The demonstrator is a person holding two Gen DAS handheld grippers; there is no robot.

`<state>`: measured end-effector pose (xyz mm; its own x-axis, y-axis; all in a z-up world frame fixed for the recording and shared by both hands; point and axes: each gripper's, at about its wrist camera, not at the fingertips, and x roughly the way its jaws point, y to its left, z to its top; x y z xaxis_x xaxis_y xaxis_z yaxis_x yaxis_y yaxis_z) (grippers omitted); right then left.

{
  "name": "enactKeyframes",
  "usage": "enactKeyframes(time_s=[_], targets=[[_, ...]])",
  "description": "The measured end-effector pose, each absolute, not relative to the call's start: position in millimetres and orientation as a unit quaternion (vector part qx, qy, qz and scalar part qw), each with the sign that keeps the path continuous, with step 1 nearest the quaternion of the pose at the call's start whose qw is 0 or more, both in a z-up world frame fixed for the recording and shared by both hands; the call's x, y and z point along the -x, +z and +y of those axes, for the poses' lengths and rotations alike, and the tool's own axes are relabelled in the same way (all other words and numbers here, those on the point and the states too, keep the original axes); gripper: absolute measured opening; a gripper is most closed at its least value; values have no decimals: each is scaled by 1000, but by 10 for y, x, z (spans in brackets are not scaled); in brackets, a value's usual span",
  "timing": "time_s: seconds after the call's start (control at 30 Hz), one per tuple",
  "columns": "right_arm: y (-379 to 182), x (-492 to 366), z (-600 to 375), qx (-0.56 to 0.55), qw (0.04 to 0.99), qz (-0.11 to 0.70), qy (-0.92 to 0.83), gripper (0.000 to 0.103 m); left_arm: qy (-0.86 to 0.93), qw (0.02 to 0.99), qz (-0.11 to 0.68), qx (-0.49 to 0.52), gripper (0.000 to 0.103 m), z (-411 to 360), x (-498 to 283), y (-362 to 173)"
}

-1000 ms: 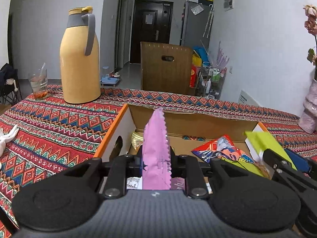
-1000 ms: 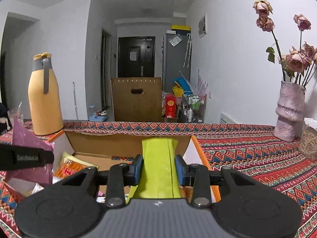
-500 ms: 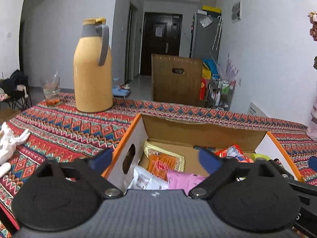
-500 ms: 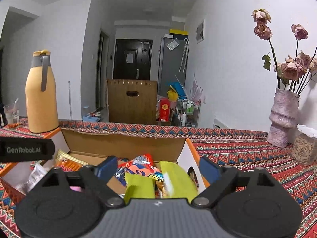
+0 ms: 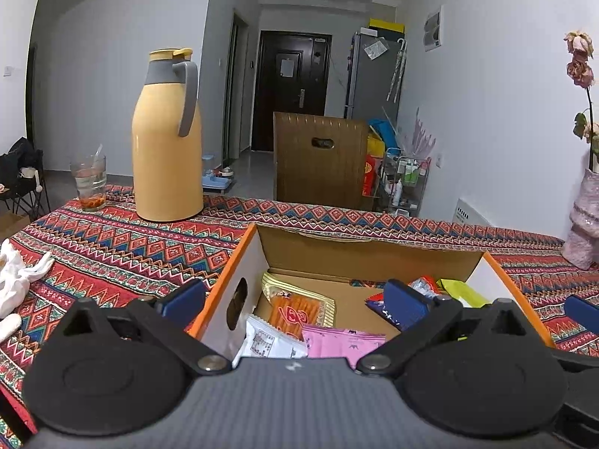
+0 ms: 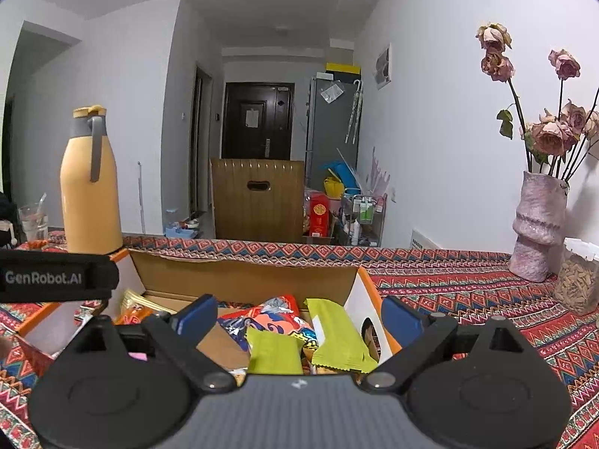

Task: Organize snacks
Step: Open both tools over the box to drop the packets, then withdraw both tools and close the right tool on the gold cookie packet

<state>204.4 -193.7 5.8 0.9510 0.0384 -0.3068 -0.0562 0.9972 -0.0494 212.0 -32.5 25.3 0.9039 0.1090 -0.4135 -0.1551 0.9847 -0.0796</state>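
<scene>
An open cardboard box (image 5: 374, 258) with orange edges sits on the patterned tablecloth and holds several snack packets. In the left wrist view a pink packet (image 5: 342, 342), a white packet (image 5: 267, 340) and an orange packet (image 5: 295, 308) lie inside. In the right wrist view the box (image 6: 239, 280) holds two green packets (image 6: 337, 333) and a red and blue packet (image 6: 269, 318). My left gripper (image 5: 294, 305) is open and empty above the box's near left side. My right gripper (image 6: 299, 316) is open and empty above the box's right side.
A yellow thermos (image 5: 166, 138) and a glass (image 5: 89, 183) stand at the back left of the table. A pink vase with dried roses (image 6: 537, 224) and a jar (image 6: 578, 280) stand at the right. White cloth (image 5: 15, 280) lies at the left edge.
One second ago my left gripper held the pink packet and my right held a green packet. Both grippers opened, the packets dropped into the box, and both grippers pulled back a little.
</scene>
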Motion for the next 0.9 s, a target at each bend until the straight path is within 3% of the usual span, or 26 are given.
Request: enactKeyframes(time_s=[0.6,0.9], targets=[[247,-1609,-1929,19,988,127,84,95,55,981,180,51,103,-166,-1464,431],[147,-1353,-2057,25,984,159,81,95,45,980,192,40,103,-10,-1176,360]])
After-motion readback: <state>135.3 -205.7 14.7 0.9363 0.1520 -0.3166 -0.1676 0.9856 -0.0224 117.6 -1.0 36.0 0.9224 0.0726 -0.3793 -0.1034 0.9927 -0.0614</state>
